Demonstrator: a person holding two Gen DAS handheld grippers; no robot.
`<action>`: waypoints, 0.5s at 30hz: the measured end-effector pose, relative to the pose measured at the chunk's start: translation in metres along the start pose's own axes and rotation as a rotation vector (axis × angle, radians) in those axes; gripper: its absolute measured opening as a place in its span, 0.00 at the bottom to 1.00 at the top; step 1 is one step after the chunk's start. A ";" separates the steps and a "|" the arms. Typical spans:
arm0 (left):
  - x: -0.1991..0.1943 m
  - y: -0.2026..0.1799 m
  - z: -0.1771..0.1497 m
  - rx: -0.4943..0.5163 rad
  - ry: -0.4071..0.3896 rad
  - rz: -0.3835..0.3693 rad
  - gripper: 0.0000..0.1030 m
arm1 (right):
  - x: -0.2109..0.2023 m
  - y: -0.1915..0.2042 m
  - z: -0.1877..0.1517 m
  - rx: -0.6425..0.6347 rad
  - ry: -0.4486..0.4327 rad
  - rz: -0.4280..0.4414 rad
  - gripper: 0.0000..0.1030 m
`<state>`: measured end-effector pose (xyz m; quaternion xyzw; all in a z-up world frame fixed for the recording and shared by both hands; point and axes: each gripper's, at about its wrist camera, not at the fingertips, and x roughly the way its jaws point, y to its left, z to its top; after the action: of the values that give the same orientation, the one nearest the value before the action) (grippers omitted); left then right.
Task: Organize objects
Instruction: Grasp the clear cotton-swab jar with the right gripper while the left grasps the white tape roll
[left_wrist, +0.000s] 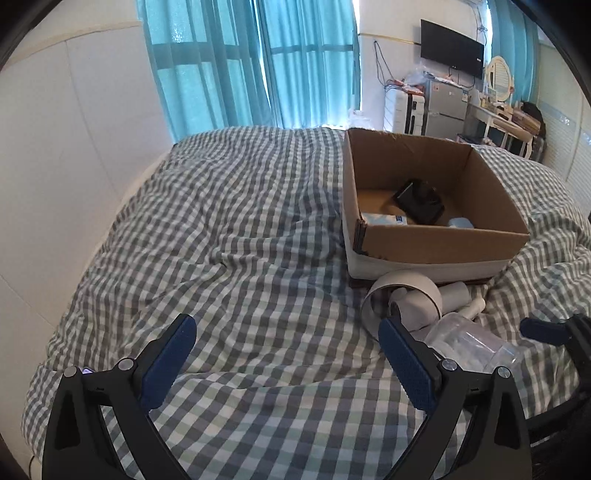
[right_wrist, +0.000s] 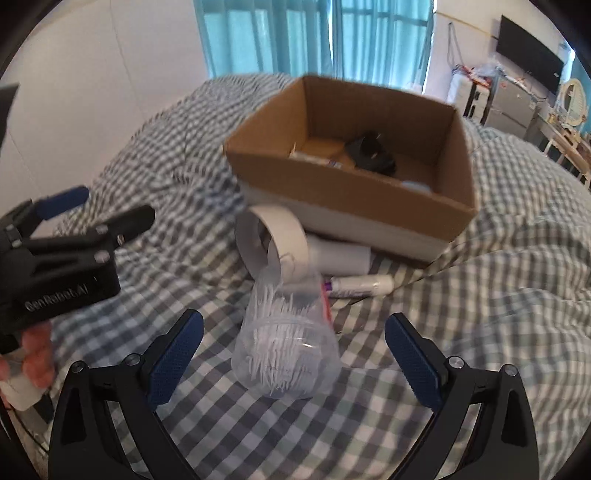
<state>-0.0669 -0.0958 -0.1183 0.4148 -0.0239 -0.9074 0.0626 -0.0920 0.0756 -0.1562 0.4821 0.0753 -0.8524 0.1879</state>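
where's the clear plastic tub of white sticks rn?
Right wrist view, low centre: clear plastic tub of white sticks lies on its side on the checked quilt, below the white tape roll.

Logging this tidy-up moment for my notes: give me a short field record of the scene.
surface: checked bedding
container: open cardboard box, some items already inside
loose items: clear plastic jar on its side, white tape roll, white tube, all lying before the box
left gripper: open, empty
right gripper: open, jar between its fingers, not gripped
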 end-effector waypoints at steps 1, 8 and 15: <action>0.002 0.000 -0.001 -0.001 0.008 -0.004 0.99 | 0.007 0.000 -0.001 0.001 0.012 0.010 0.96; 0.014 -0.003 -0.002 0.017 0.047 -0.001 0.99 | 0.034 0.000 -0.010 -0.003 0.078 0.001 0.76; 0.013 -0.006 -0.003 0.039 0.046 -0.008 0.99 | 0.031 -0.001 -0.013 -0.006 0.074 -0.003 0.61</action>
<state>-0.0737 -0.0916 -0.1304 0.4367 -0.0383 -0.8973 0.0514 -0.0961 0.0728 -0.1898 0.5128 0.0854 -0.8340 0.1849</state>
